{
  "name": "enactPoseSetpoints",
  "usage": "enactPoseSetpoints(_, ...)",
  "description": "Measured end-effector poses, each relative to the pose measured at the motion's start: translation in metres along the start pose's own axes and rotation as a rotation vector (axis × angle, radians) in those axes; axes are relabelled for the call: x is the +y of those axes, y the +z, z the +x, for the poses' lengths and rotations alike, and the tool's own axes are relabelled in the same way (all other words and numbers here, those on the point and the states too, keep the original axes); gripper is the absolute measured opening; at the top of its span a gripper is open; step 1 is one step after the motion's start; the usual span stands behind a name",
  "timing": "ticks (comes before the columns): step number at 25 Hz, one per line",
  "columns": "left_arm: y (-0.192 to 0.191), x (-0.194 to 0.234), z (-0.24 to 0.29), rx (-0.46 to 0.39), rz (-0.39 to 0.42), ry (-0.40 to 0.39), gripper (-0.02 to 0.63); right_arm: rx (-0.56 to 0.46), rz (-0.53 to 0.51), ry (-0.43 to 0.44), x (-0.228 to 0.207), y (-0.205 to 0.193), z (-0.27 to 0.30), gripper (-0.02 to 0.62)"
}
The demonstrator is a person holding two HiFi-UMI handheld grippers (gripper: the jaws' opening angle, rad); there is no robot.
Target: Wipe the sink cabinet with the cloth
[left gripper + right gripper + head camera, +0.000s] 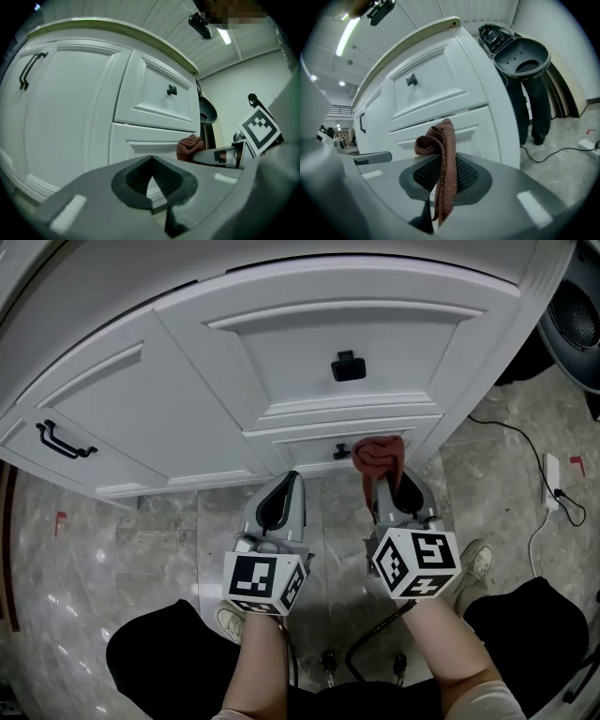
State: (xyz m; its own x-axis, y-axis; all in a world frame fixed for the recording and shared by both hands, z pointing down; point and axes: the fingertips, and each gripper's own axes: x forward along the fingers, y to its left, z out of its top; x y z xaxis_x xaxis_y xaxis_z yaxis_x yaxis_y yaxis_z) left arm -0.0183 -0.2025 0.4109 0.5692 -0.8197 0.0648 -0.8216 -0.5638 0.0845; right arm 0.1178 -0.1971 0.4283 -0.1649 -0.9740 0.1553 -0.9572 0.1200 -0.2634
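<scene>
I see the right gripper [443,177] with its fingers [511,187] clenched on the brown cloth [442,150]. A bunched fold of it stands above the tips and a strip hangs down between them. From the head view, the cloth [379,457] is low on the white sink cabinet [356,329], up against the lower drawer [309,442] just beside its dark knob [341,452]. I cannot tell whether it presses on the panel. My left gripper [284,489] hovers beside the right gripper [386,486], near the cabinet base. Its fingers [93,197] are closed together and empty. A white power strip [553,482] lies on the floor to the right.
</scene>
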Motion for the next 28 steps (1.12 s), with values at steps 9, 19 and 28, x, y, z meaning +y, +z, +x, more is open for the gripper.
enactPoseSetpoints(9,-0.011,0.071,-0.051,0.019,-0.022,0.138,0.0,0.079,0.016,0.207,0.114,-0.053,0.045,0.081)
enactPoseSetpoints(19,-0.019,0.105,-0.063,0.014,-0.041,0.17,0.0,0.154,0.078,0.211,0.131,-0.09,0.078,0.081)
enactPoseSetpoints(28,-0.024,0.079,-0.047,0.036,-0.018,0.115,0.0,0.158,0.139,0.119,0.088,-0.083,0.079,0.081)
